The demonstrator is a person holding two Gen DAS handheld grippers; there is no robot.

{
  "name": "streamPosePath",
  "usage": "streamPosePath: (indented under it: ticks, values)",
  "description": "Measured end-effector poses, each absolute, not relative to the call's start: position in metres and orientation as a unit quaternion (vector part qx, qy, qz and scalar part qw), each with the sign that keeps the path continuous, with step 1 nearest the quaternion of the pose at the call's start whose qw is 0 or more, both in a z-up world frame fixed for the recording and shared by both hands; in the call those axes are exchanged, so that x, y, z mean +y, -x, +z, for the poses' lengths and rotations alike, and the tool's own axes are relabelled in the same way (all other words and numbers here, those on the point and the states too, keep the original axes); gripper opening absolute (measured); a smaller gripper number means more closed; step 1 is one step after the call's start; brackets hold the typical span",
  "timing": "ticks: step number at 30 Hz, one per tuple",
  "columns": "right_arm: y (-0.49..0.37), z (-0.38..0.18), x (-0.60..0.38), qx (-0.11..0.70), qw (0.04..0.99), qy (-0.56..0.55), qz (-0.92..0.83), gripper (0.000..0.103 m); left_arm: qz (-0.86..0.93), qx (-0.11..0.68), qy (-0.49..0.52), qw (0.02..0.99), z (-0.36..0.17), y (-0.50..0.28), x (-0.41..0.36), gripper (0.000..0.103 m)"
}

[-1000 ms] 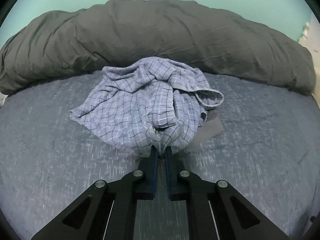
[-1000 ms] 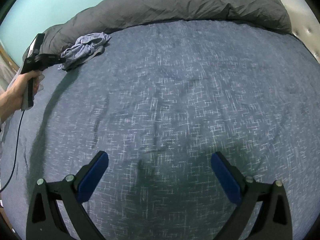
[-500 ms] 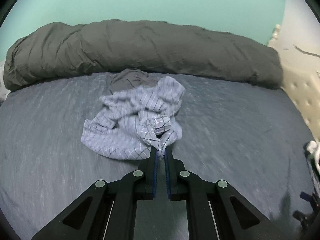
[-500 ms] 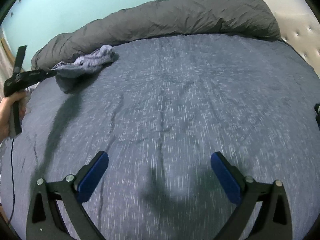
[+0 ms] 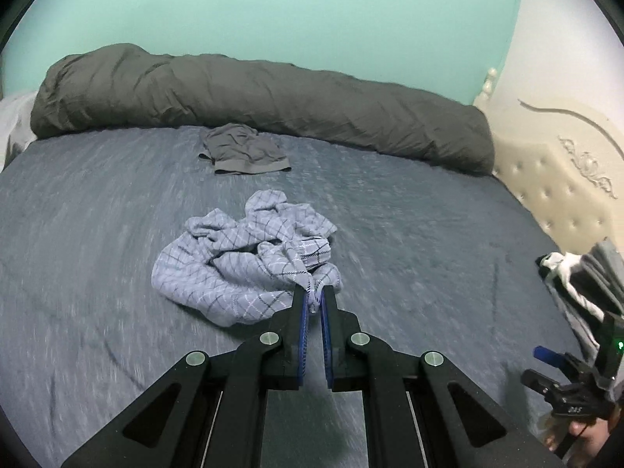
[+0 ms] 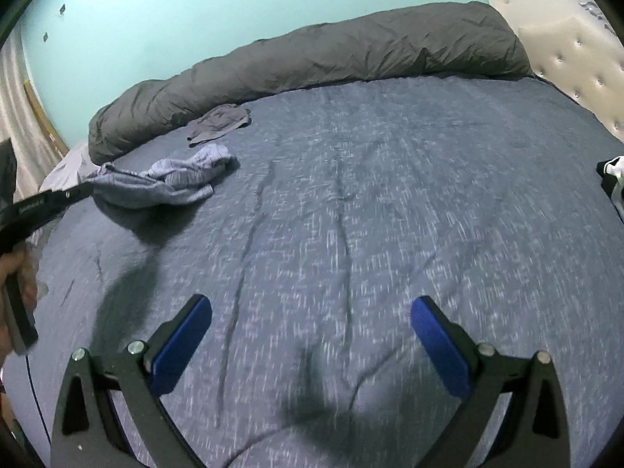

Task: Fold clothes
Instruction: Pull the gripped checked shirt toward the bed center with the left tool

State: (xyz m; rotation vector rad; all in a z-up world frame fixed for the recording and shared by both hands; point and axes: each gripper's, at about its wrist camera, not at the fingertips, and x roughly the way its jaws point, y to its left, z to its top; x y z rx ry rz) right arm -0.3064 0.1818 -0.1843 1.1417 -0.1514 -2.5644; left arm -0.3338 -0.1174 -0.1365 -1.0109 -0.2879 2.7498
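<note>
Fabric of the checked shirt [image 5: 249, 269], pinched at its hem between the left gripper [image 5: 313, 300]'s narrow fingers, has been dragged off the grey garment [image 5: 243, 150] beyond them, ready for spreading, while the right gripper [image 6: 312, 335] gapes wide and empty.

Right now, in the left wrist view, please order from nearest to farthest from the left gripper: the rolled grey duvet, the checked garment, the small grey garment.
1. checked garment: in the jaws, crumpled just ahead.
2. small grey garment: farther back, mid-bed.
3. rolled grey duvet: along the far edge, by the wall.
</note>
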Motion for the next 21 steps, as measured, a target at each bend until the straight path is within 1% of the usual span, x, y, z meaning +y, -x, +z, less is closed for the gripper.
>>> streamPosePath:
  ticks: [7, 15, 21]
  values:
    - [0.252, -0.155, 0.188, -0.048, 0.167, -0.382, -0.908, 0.103, 0.935, -0.12, 0.318, 0.101, -0.122, 0.252, -0.098, 0.007]
    - [0.195, -0.135, 0.193, -0.064, 0.177, -0.401, -0.897, 0.103, 0.927, -0.149, 0.322, 0.118, -0.119, 0.158, -0.072, 0.007]
    - [0.169, -0.142, 0.185, -0.071, 0.186, -0.411, -0.89, 0.103, 0.923, -0.173, 0.323, 0.121, -0.131, 0.104, -0.074, 0.007]
